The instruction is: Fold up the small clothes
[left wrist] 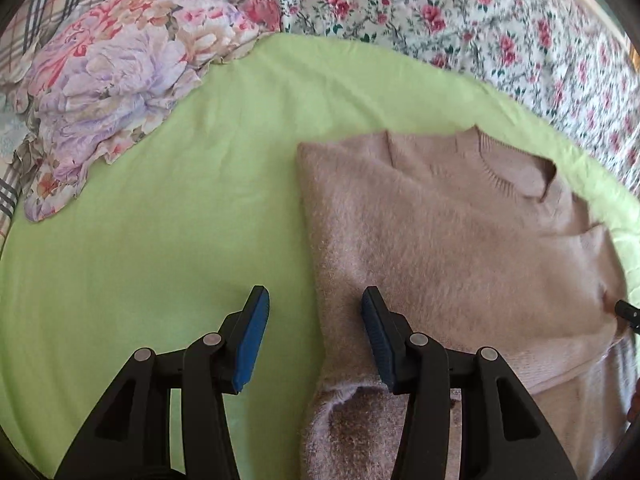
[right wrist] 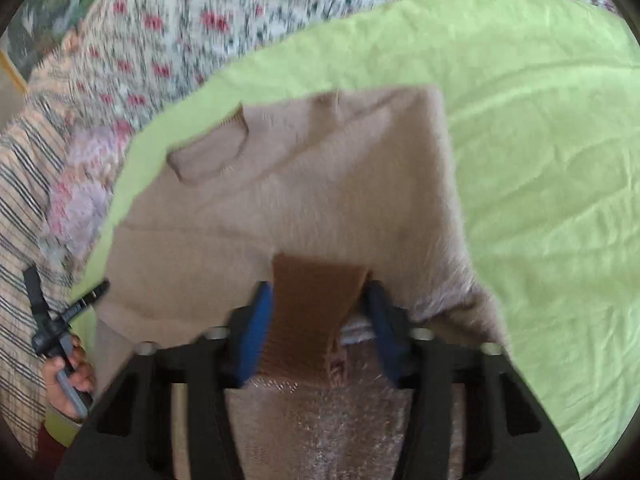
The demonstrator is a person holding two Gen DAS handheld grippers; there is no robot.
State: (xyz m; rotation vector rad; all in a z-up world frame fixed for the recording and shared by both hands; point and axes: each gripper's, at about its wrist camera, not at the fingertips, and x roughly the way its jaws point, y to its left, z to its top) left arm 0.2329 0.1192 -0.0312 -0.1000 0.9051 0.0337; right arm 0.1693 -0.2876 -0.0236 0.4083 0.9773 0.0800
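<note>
We see the pink fuzzy sweater [left wrist: 452,236] lying partly folded on the green sheet [left wrist: 160,240], its collar [left wrist: 516,172] toward the rose-print quilt [left wrist: 480,20]. Our left hand-held gripper [left wrist: 316,320] hangs spread over the sweater's left folded edge, pinching nothing. Our right hand-held gripper [right wrist: 320,316] pinches the sweater's brown ribbed cuff [right wrist: 308,320] over the sweater's near end. A crumpled floral cloth [left wrist: 120,80] lies left of the sweater, well apart.
</note>
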